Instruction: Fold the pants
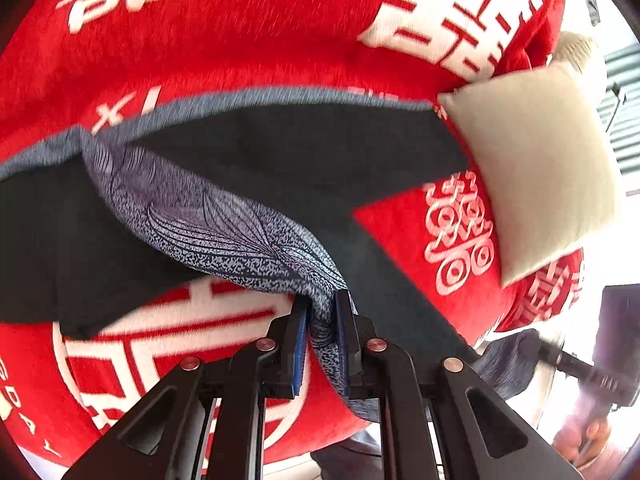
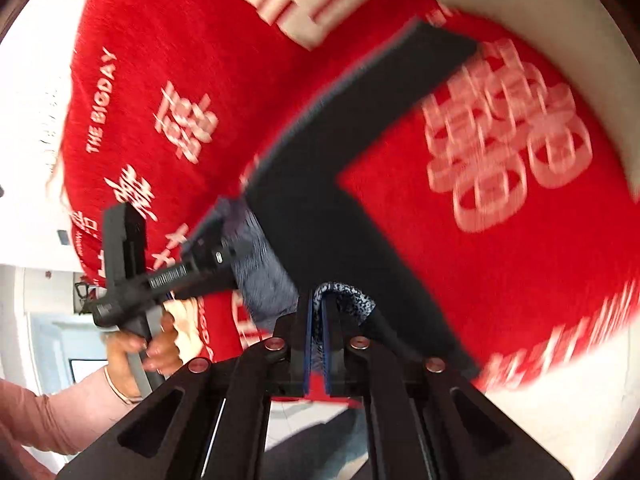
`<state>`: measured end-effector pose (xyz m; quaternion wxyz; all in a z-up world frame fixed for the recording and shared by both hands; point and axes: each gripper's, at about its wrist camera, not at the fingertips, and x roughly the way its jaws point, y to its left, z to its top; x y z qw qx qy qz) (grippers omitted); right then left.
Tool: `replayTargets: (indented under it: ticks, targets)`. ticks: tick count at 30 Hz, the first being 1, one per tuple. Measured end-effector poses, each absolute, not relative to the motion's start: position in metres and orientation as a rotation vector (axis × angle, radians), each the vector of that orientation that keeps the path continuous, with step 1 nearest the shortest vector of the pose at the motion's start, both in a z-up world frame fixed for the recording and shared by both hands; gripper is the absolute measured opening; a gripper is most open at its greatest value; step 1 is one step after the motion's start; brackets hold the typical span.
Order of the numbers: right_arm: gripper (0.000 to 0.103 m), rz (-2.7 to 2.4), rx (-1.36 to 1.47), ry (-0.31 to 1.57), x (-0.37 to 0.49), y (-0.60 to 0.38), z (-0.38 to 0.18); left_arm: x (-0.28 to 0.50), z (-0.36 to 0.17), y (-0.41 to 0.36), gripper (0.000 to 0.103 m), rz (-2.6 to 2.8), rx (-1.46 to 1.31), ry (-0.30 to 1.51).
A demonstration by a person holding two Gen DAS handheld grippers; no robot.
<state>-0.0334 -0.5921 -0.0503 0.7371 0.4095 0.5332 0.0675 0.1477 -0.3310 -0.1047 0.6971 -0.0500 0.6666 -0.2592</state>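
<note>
The pants (image 1: 280, 168) lie spread on the red blanket (image 1: 240, 40), legs apart — no fold finished. Left tongs (image 1: 322, 312) and right tongs (image 2: 318, 304) each pinch their patterned edge, lifted. A beige cushion (image 1: 536, 168) sits beside one leg — folding remains.

"THE BIGDAY" in white on red blanket (image 2: 132, 80), white double-happiness characters across it

A red blanket (image 1: 248, 48) with white characters carries dark pants (image 1: 304, 148) and a beige cushion (image 1: 536, 168).
</note>
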Motion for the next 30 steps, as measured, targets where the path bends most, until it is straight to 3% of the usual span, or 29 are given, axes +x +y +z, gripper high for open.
replayTargets:
  ticks: [14,22,30]
  targets:
    - [0.004,0.195,0.799,1.122,0.138,-0.72,-0.032,0.281,-0.077,-0.401,0.014,-0.47,-0.183,1.372]
    - [0.004,0.13,0.645,1.291,0.225,-0.757,-0.107,0.321,-0.11,-0.428,0.014,-0.389,0.016,1.332]
    - [0.006,-0.03,0.466,1.347,0.261,-0.763,-0.153,0.284,-0.153,-0.422,0.015,-0.322,0.161,1.411]
